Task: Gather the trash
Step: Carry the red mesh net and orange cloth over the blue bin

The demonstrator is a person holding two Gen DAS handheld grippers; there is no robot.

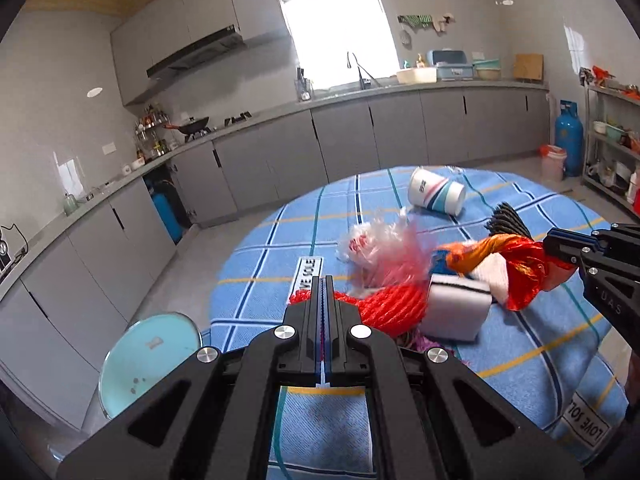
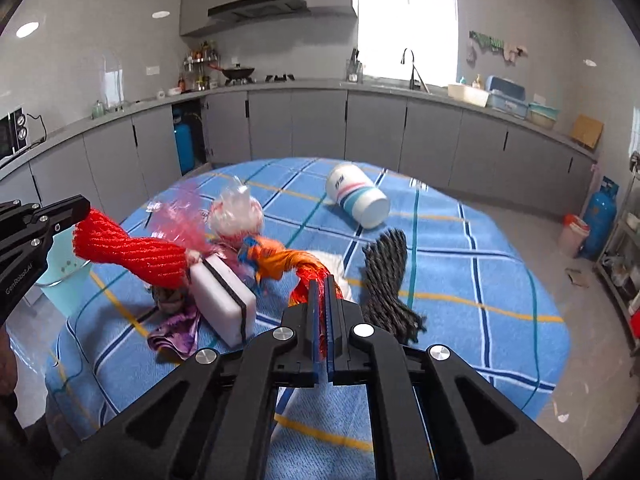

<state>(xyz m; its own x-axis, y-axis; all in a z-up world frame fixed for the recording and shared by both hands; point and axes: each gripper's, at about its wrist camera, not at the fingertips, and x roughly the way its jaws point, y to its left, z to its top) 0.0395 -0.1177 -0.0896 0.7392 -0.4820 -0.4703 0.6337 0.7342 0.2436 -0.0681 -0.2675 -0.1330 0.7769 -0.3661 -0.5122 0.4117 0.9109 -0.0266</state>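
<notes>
Blurred beyond reading: the clear pink-tinted plastic wrap (image 1: 378,250) behind the white sponge (image 1: 456,308), smeared by motion in both views. Partly hidden under that sponge: a purple scrap (image 2: 176,330), cut off in the left view by the left claw (image 1: 324,300). Legible on the blue checked tablecloth (image 1: 520,344): a white tag reading "LOVE SOLE" (image 1: 588,424) at the edge, and a second tag (image 1: 306,278) behind the left claw, only "VE SOLE" showing. Faint on the left claw's arm in the right view: "GenRobot.AI". Unreadable: the small blue print on the tipped paper cup (image 2: 358,196), lying on its side beyond the sponge, mouth toward the viewer, contents not visible. Left claw pinched tight on the end of a red net bag (image 2: 128,250), stretched out from beside the sponge. Right claw (image 2: 323,300) likewise clamped nearly closed on an orange-red foil wrapper (image 2: 288,264), just right of the sponge. Also right of the sponge, flat on the cloth: a dark braided cord bundle (image 2: 390,276). Left of the table, below its edge: a pale blue bin (image 1: 150,356), inside bare apart from a few specks.
</notes>
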